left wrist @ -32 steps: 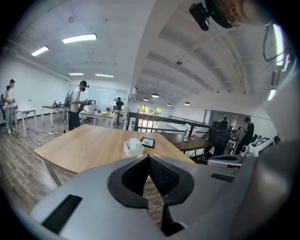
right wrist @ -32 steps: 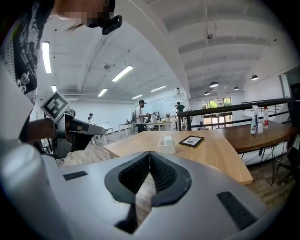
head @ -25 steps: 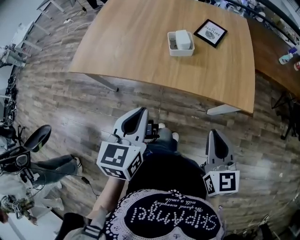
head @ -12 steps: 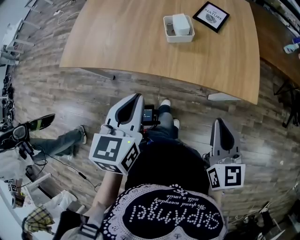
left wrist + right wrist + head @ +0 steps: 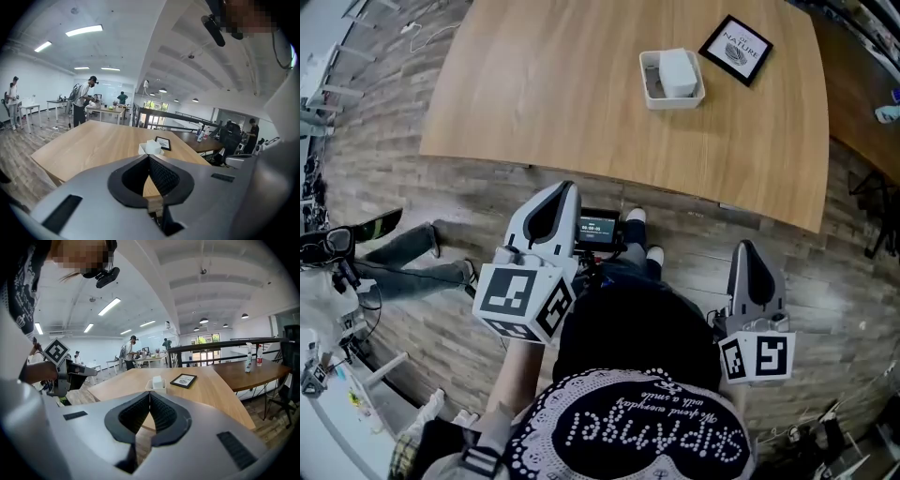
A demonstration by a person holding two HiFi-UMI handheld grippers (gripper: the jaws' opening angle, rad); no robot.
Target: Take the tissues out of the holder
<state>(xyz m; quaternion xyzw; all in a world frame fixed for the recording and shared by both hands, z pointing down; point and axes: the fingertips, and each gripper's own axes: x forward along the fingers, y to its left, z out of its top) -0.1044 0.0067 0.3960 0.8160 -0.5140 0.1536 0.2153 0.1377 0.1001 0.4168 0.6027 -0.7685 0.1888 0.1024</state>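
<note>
A white tissue holder [image 5: 671,91] with a white block of tissues [image 5: 679,71] in it stands on the far part of the wooden table [image 5: 562,84]. It shows small in the left gripper view as the holder [image 5: 149,148] and in the right gripper view as the holder [image 5: 156,385]. My left gripper [image 5: 565,190] is held close to my body, short of the table's near edge, its jaws shut and empty. My right gripper [image 5: 746,247] hangs lower at my right side, also shut with nothing in it. Both are well away from the holder.
A black-framed picture [image 5: 736,49] lies flat just right of the holder. A second brown table [image 5: 867,84] stands to the right. A seated person's legs [image 5: 412,258] and a chair are on the plank floor at the left. Other people stand at far tables [image 5: 84,105].
The view has shifted, so the table and holder sit a little nearer and more to the right. My left gripper has risen slightly toward the table edge. Both grippers stay shut.
</note>
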